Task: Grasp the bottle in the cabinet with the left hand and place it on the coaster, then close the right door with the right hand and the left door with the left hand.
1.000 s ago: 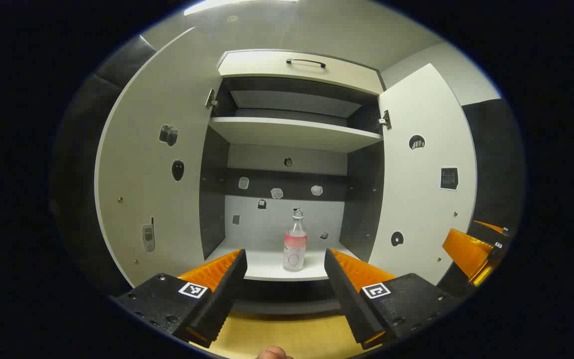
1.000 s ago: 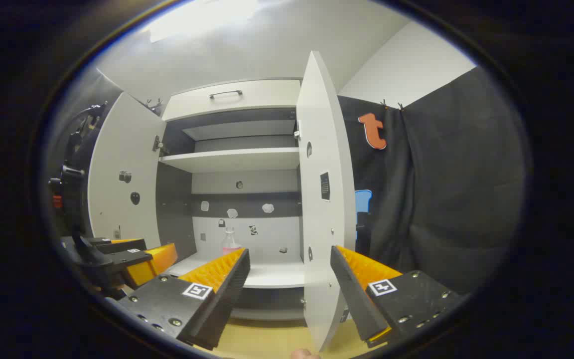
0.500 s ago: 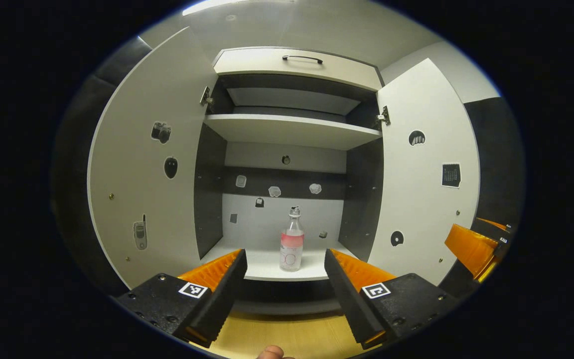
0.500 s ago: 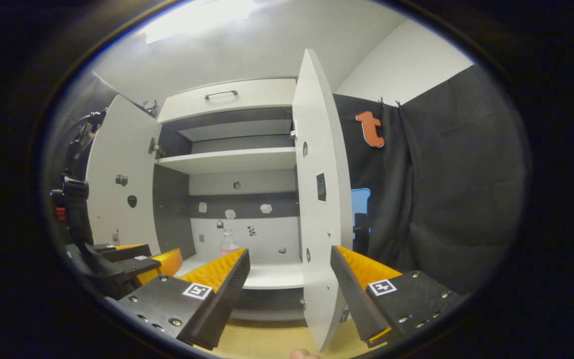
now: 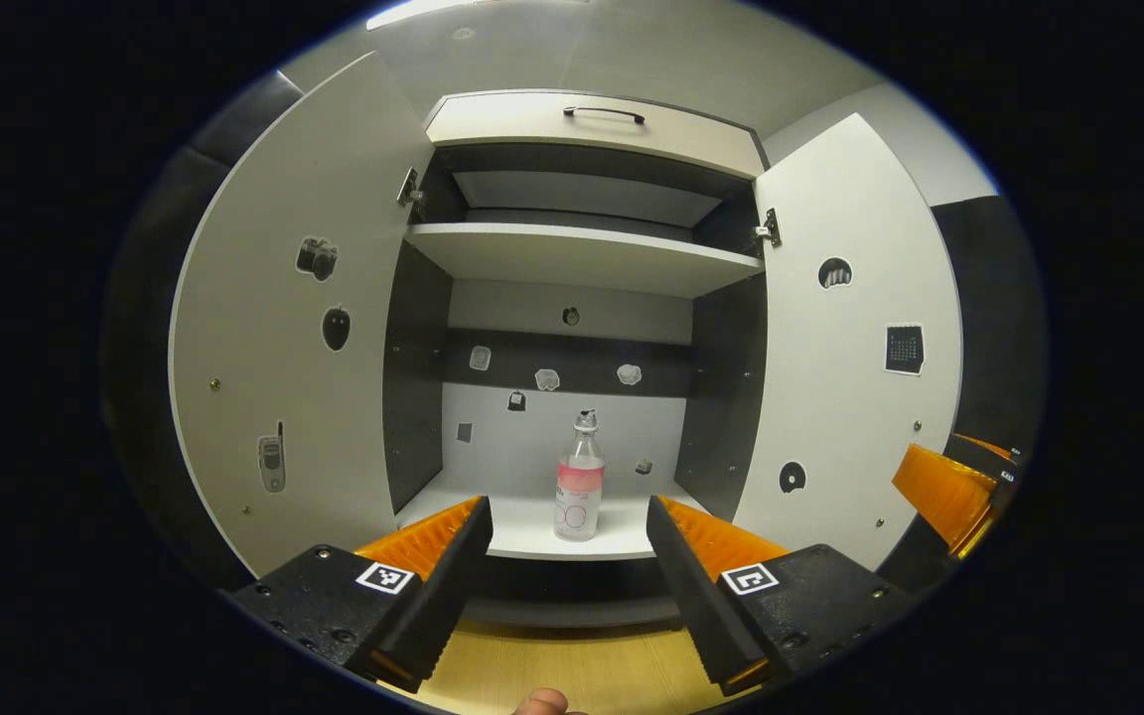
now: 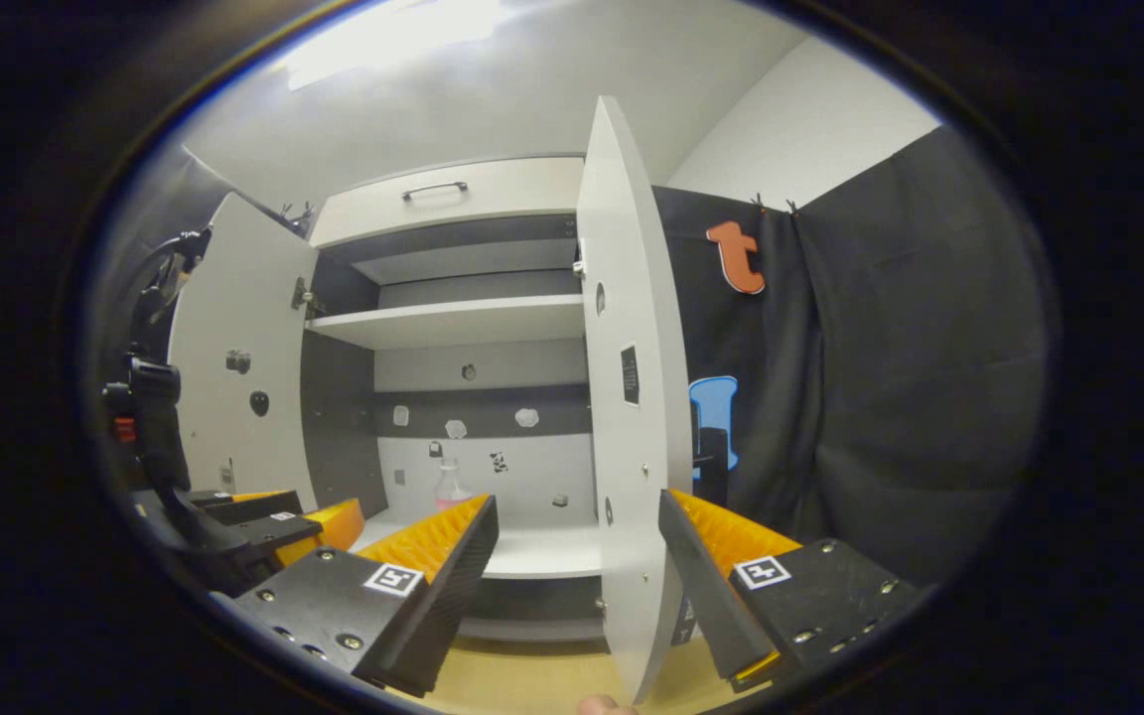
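Observation:
A clear bottle (image 5: 579, 489) with a pink label stands upright on the lower shelf (image 5: 532, 531) of the open cabinet, near the front edge. My left gripper (image 5: 568, 544) is open, short of the shelf, with the bottle seen between its fingers farther back. In the right gripper view the bottle (image 6: 450, 486) peeks above my left finger. My right gripper (image 6: 578, 541) is open, and the edge of the right door (image 6: 632, 427) stands between its fingers. The left door (image 5: 284, 328) and right door (image 5: 850, 348) are both swung wide. The left gripper (image 6: 274, 516) sits at lower left in the right gripper view.
An upper shelf (image 5: 572, 253) and a drawer front with a black handle (image 5: 604, 113) sit above. Wooden floor or tabletop (image 5: 572, 665) lies below the cabinet. Small stickers dot the doors and back wall. Black cloth (image 6: 880, 397) hangs to the right of the cabinet.
Both grippers have drifted slightly; the cabinet sits a little more to the left in both views. Fingers stay open, and the bottle has not moved.

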`<state>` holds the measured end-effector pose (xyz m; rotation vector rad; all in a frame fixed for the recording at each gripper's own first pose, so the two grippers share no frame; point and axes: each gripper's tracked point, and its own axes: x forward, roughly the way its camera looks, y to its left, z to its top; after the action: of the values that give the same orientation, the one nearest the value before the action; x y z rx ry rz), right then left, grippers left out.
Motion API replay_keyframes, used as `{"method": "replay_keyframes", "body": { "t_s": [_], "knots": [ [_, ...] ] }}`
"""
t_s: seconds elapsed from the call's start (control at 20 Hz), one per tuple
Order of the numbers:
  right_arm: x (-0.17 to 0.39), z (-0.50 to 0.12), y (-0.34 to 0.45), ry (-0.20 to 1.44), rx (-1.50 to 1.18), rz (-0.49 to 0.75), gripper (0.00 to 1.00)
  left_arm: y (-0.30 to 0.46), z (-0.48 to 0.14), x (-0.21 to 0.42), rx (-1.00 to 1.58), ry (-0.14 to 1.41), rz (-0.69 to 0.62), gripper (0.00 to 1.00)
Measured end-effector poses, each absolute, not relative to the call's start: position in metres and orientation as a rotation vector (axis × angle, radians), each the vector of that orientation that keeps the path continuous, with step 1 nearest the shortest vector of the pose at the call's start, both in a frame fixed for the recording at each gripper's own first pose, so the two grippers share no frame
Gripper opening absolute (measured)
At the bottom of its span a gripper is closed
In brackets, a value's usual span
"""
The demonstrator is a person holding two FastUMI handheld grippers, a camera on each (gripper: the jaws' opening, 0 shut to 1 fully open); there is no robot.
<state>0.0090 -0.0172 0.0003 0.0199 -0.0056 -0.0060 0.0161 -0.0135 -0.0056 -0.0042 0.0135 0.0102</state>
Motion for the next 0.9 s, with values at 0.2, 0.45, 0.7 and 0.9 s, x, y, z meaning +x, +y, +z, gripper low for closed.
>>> {"method": "replay_keyframes", "body": {
  "t_s": [0.2, 0.45, 0.7, 0.9],
  "knots": [
    [0.006, 0.001, -0.026, -0.018, 0.011, -0.024, 0.98, -0.010, -0.008, 0.040, 0.006, 0.026, 0.015, 0.96],
    [0.000, 0.001, -0.049, -0.023, 0.004, -0.080, 0.98, -0.007, -0.007, 0.102, 0.001, 0.027, 0.001, 0.96],
    [-0.006, -0.002, -0.078, -0.018, -0.029, -0.148, 0.98, -0.009, -0.015, 0.176, 0.019, 0.049, -0.015, 0.97],
    [-0.007, -0.004, -0.100, -0.012, -0.037, -0.211, 0.98, -0.011, -0.016, 0.225, 0.024, 0.050, -0.007, 0.97]
  ]
}}
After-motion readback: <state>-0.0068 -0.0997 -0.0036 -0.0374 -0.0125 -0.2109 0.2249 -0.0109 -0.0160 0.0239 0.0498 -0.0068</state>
